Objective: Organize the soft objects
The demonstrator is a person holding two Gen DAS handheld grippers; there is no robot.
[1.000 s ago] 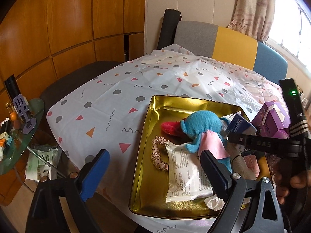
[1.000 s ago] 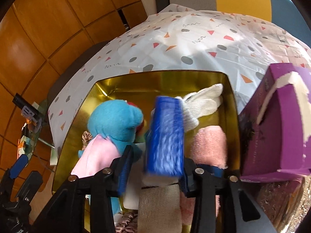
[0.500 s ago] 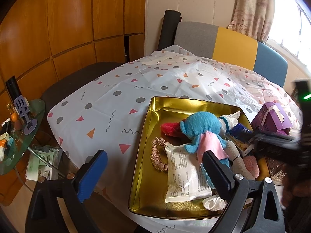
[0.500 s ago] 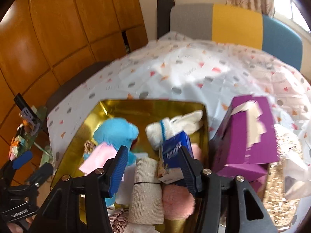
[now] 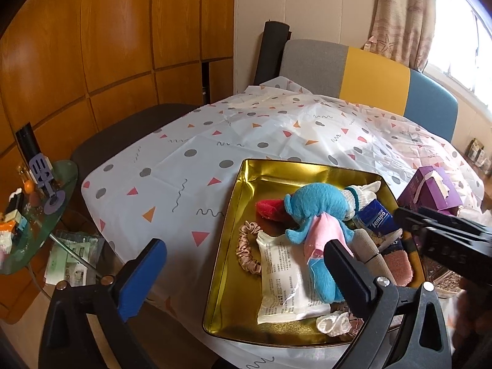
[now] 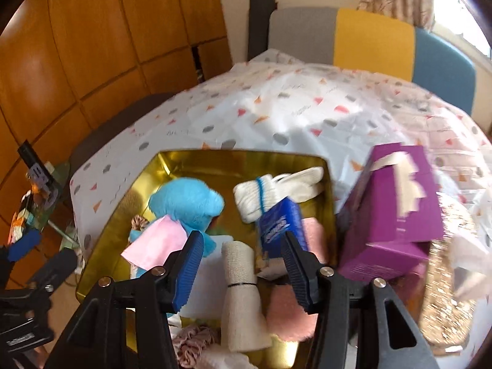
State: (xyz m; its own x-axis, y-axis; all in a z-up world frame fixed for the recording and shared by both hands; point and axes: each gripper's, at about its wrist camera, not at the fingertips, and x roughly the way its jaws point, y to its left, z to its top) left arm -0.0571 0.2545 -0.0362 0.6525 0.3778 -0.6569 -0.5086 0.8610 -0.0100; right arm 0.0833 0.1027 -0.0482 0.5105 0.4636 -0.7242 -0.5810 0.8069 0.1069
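Note:
A gold tray (image 5: 246, 184) (image 6: 190, 160) on the dotted tablecloth holds a blue plush toy (image 5: 313, 206) (image 6: 187, 200), a blue tissue pack (image 5: 376, 220) (image 6: 276, 224), a white sock (image 6: 276, 190), a beige roll (image 6: 241, 279), a pink puff (image 6: 289, 316), a white packet (image 5: 286, 283) and a pink scrunchie (image 5: 247, 252). My left gripper (image 5: 243, 270) is open and empty over the tray's near left edge. My right gripper (image 6: 241, 264) is open and empty above the beige roll, just behind the tissue pack.
A purple tissue box (image 6: 396, 215) (image 5: 430, 190) stands right of the tray. A glittery gold surface (image 6: 446, 292) lies behind it. A glass side table (image 5: 30, 212) with clutter stands at the left. A grey, yellow and blue chair (image 5: 369, 77) is across the table.
My right gripper has opened and let the blue tissue pack go into the tray, then pulled back and up. My left gripper has barely moved.

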